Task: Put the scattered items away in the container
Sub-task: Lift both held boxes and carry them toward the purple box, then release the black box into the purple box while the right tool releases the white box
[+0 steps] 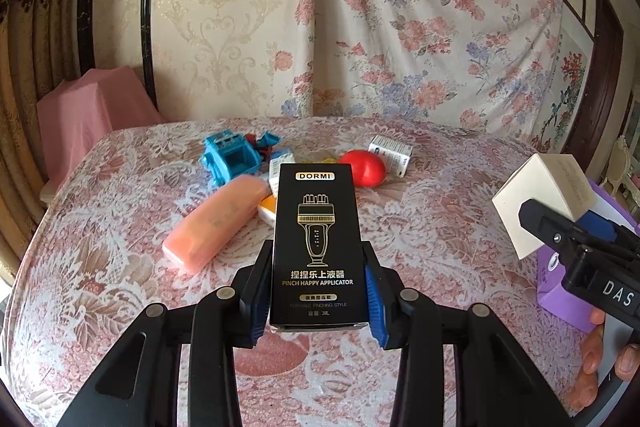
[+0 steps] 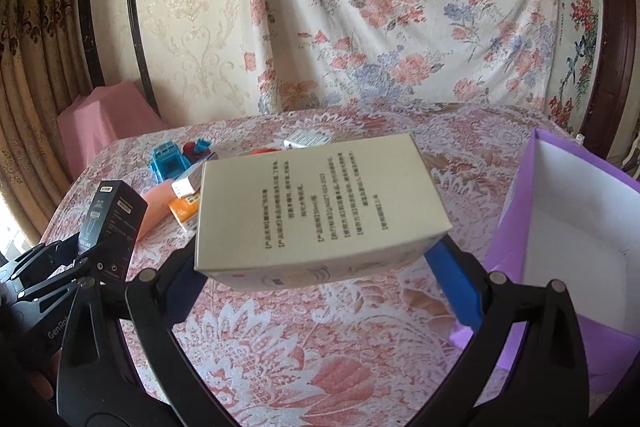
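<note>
Purple container (image 2: 568, 227) sits open just right of the right gripper (image 2: 320, 267), w/ its beige box (image 2: 320, 203) clamped crosswise, so it's nearer than the left gripper (image 1: 318, 291) holding the black box (image 1: 316, 247) lengthwise.

Left gripper (image 1: 318, 301): jaws clamped on tall black cardboard box with gold print (image 1: 316, 247), held upright above the floral lace tabletop (image 1: 420, 227). Beyond the jaws: orange plastic case (image 1: 216, 223), blue plastic toy (image 1: 230, 159), red ball (image 1: 364, 167). Right of the jaws: right gripper (image 1: 560, 227) gripping a white carton (image 1: 540, 199).
</note>
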### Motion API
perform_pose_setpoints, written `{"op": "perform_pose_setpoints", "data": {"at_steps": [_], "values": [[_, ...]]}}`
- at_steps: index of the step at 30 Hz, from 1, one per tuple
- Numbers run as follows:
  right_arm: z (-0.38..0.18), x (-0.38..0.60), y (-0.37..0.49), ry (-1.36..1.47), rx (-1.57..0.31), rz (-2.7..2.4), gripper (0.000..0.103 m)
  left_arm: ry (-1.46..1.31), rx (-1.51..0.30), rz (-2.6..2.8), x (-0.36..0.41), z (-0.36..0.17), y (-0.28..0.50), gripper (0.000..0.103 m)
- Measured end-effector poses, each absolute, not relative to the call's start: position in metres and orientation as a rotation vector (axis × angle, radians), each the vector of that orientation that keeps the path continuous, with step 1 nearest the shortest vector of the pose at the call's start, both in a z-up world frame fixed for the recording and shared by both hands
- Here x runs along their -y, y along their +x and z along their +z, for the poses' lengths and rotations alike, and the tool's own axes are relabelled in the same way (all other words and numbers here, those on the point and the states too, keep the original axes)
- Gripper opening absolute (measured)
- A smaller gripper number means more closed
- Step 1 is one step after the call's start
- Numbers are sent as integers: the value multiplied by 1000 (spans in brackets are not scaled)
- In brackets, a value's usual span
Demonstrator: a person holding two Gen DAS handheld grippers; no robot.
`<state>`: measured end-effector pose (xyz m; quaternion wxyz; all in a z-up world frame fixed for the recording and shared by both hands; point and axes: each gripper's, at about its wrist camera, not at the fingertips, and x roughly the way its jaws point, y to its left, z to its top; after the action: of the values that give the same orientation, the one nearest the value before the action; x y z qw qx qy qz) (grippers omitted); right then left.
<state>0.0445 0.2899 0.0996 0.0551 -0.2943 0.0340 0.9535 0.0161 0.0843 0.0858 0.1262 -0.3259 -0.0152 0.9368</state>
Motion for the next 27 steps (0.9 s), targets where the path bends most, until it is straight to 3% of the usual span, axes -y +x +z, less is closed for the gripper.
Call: {"op": "perform_pose_setpoints", "data": {"at_steps": [27], "values": [[155,-454,98,-744,-236,2554,100,-769,-138,2381,-278,148,3,40]]}}
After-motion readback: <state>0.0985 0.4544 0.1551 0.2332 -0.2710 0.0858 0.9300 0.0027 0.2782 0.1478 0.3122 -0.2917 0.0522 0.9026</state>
